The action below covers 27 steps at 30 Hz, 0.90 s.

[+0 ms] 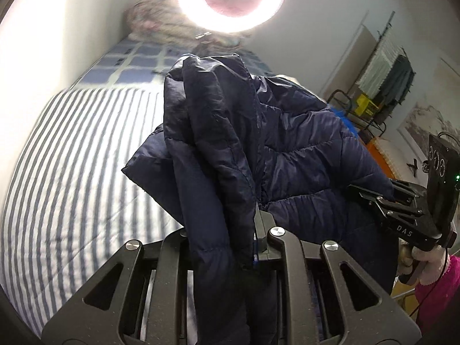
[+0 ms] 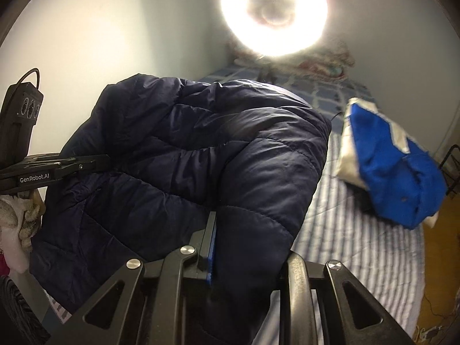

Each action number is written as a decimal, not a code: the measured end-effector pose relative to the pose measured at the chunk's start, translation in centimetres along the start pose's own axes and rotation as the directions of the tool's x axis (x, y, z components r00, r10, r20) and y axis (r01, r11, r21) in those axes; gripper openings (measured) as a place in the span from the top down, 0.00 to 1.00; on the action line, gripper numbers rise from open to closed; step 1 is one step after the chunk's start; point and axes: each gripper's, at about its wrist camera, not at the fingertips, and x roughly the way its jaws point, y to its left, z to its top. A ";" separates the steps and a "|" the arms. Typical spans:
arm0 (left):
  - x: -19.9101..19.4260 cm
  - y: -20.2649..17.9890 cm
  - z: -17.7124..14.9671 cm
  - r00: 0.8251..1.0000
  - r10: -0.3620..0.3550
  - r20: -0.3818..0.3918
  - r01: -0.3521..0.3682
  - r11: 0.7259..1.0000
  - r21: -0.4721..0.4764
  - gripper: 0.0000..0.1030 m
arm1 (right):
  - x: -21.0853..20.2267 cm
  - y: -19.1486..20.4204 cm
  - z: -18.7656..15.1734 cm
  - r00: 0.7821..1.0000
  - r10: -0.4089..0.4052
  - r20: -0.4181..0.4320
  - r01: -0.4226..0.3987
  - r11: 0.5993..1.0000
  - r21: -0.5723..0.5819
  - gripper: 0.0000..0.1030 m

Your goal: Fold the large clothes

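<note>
Both tongs are clamped on the navy jacket point(image 1: 258, 132), which hangs bunched between them above the striped bed point(image 1: 80, 155): the left gripper point(image 1: 238, 247) pinches a fold running up past its fingers, and the right gripper point(image 2: 227, 247) bites the quilted edge draped over it. Beyond the right gripper and off to its right, a blue garment point(image 2: 394, 169) lies on the bed, and a ring light point(image 2: 273, 14) glares ahead of both.

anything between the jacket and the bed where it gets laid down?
Nothing visible. Both grippers, left and right, hold the navy jacket up over bare striped bedding. The blue garment lies off to the right.
</note>
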 end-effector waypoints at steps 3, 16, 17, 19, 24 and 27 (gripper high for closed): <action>1.4 -2.7 2.2 1.000 -0.014 0.017 0.013 0.998 0.054 0.84 | -1.3 -2.4 0.6 0.999 -0.032 0.027 0.032 0.999 0.017 0.81; 11.5 -15.2 12.9 0.990 -0.123 0.063 0.107 0.972 0.210 0.84 | -4.9 -17.4 4.8 0.975 -0.201 0.096 0.187 0.972 0.140 0.82; 12.8 -16.3 14.0 0.989 -0.131 0.065 0.115 0.970 0.215 0.84 | -4.9 -18.8 5.4 0.972 -0.214 0.098 0.197 0.968 0.153 0.82; 14.7 -17.8 15.8 0.988 -0.141 0.067 0.123 0.969 0.213 0.84 | -5.0 -21.0 6.3 0.965 -0.240 0.102 0.221 0.961 0.168 0.82; 19.5 -20.7 19.6 0.986 -0.150 0.069 0.135 0.973 0.189 0.84 | -4.3 -26.4 9.0 0.949 -0.295 0.108 0.273 0.944 0.184 0.82; 22.2 -22.0 21.3 0.986 -0.149 0.072 0.134 0.975 0.178 0.84 | -3.2 -29.1 10.3 0.944 -0.310 0.114 0.287 0.940 0.183 0.82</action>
